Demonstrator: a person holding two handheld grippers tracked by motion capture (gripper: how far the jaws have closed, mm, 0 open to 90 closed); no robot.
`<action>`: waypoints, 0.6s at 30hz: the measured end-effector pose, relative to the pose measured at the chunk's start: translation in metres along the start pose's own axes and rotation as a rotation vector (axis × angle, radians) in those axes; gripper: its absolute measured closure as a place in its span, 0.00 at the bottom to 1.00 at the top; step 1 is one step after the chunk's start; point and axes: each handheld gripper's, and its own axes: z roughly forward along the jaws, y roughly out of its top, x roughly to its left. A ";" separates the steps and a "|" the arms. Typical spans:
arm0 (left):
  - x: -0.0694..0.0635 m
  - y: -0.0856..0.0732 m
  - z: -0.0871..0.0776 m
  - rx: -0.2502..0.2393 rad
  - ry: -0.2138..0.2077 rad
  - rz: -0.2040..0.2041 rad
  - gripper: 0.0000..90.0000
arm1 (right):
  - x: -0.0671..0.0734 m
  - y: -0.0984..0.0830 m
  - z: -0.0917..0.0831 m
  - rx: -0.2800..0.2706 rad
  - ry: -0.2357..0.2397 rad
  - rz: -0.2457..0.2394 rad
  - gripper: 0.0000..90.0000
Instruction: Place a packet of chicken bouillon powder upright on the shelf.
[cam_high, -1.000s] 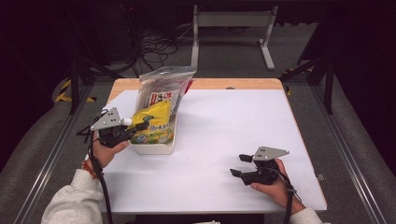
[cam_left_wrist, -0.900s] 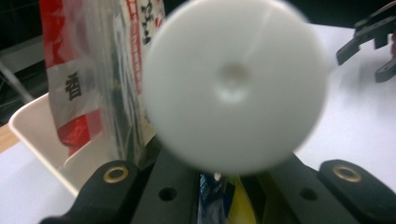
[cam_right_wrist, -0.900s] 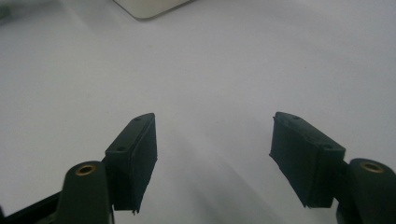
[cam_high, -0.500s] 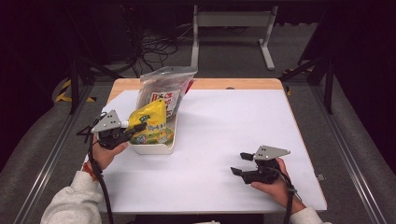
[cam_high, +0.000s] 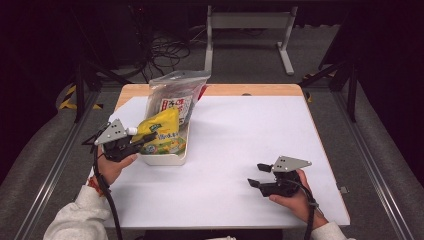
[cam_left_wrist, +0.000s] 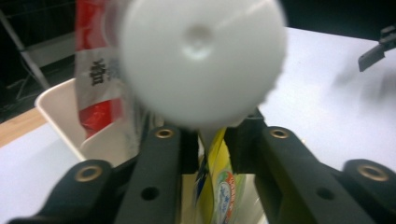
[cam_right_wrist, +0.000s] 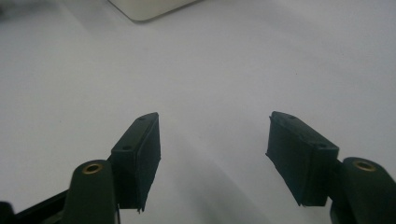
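A yellow spouted pouch (cam_high: 161, 132) leans in the white tray (cam_high: 165, 160), its white cap (cam_high: 131, 130) pointing at my left gripper (cam_high: 142, 142). In the left gripper view the cap (cam_left_wrist: 201, 60) looms large and blurred just above the jaws. The pouch's thin neck (cam_left_wrist: 212, 140) runs down between the jaws of the left gripper (cam_left_wrist: 210, 135). These jaws have just been opening, and a slim gap shows on each side of the neck. My right gripper (cam_high: 257, 176) rests low over the white table at the front right. In its own view the right gripper (cam_right_wrist: 215, 154) is open with nothing between the jaws.
A clear bag with red and white print (cam_high: 175, 97) stands upright in the tray's far end behind the pouch. The white sheet (cam_high: 250, 130) covers the wooden tabletop. A corner of the tray (cam_right_wrist: 149, 9) shows far off in the right gripper view.
The yellow pouch has tipped up and shifted a little towards the left gripper, whose jaws have parted slightly. The right gripper has stayed where it was.
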 end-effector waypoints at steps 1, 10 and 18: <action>0.000 0.000 -0.002 -0.003 -0.001 -0.011 0.80 | 0.000 0.000 0.000 -0.001 0.000 0.001 0.38; -0.005 -0.003 -0.023 -0.007 0.069 -0.033 0.65 | -0.001 0.001 0.000 -0.001 -0.008 -0.006 0.40; -0.016 -0.008 -0.032 -0.012 0.125 -0.033 0.49 | -0.002 0.003 -0.002 -0.013 -0.020 -0.006 0.39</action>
